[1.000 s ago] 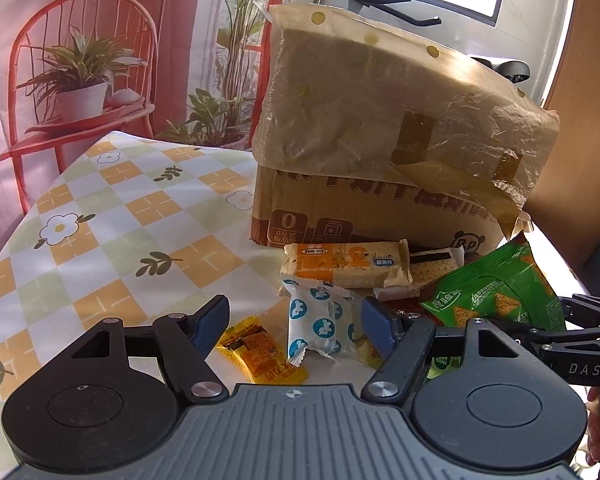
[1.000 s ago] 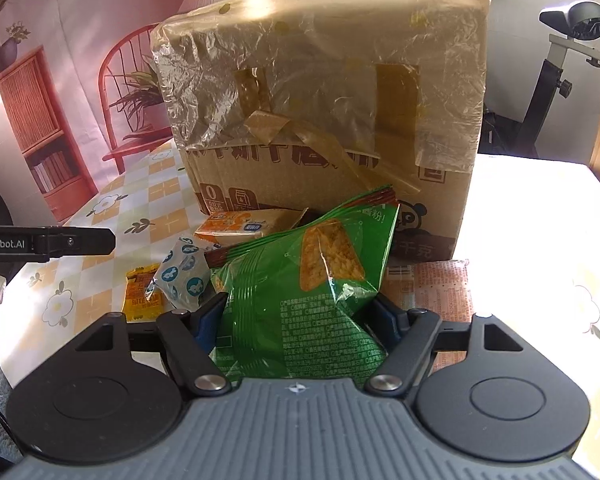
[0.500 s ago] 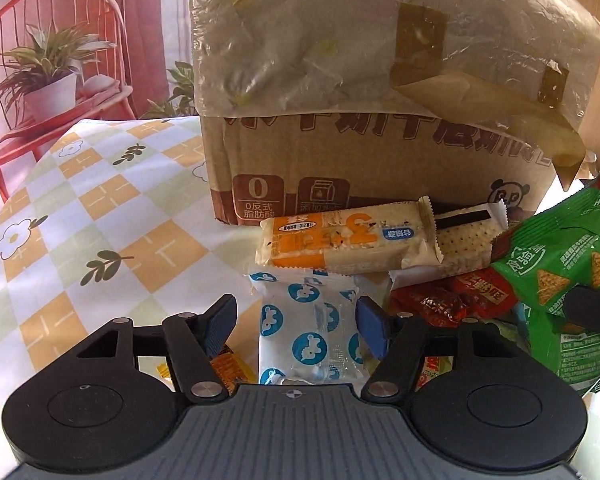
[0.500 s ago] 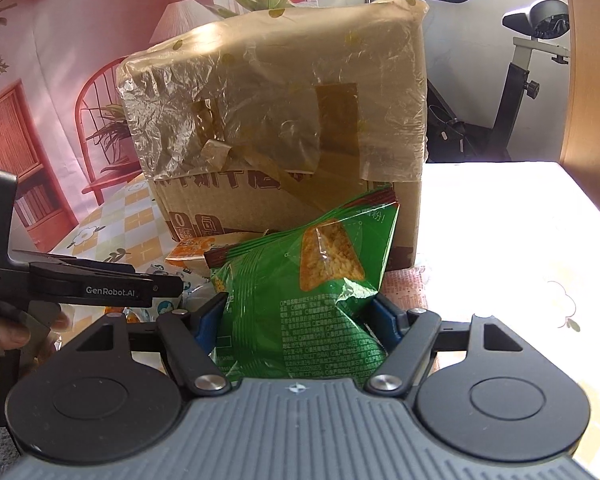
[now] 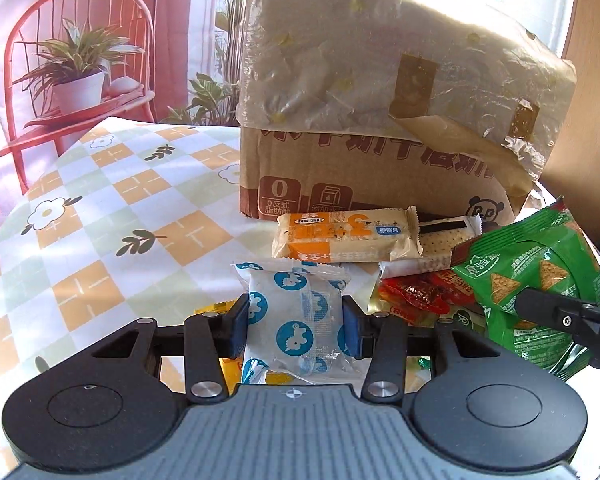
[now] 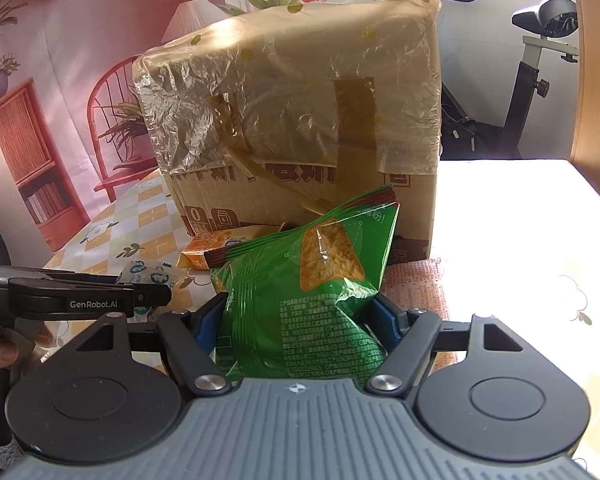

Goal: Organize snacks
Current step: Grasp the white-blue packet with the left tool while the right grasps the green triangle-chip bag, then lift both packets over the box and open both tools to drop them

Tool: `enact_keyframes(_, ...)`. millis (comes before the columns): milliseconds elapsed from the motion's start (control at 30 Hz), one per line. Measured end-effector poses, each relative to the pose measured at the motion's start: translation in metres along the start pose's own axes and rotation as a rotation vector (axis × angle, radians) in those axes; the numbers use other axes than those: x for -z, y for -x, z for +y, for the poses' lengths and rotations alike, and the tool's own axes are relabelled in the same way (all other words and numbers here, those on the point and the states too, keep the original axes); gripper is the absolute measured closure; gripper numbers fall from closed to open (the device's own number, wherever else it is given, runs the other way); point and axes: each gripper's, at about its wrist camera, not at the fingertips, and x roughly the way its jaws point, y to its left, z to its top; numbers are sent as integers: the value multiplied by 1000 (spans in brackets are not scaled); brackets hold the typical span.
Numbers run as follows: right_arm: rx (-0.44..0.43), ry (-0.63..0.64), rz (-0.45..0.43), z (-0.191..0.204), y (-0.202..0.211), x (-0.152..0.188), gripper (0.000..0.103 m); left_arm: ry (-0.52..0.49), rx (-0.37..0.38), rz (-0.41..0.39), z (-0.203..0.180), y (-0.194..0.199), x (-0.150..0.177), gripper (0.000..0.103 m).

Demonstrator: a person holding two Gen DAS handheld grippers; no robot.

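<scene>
Snacks crowd the box (image 5: 340, 184) edge — left jaws clamp white packet (image 5: 296, 320), right jaws green bag (image 6: 300, 300).

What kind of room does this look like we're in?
Probably a home living or dining area: a table with a flower-patterned tablecloth, an exercise bike by the window, and a backdrop showing a red chair with a potted plant.
</scene>
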Motion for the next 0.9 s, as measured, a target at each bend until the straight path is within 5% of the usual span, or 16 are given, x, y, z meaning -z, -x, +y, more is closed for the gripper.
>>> enact_keyframes(467, -72, 27, -69, 21, 21, -13, 29, -17, 21, -160, 1, 76, -9, 54)
enact_keyframes(900, -101, 65, -377, 31, 60, -129, 29, -90, 69, -419, -17, 104, -122, 54)
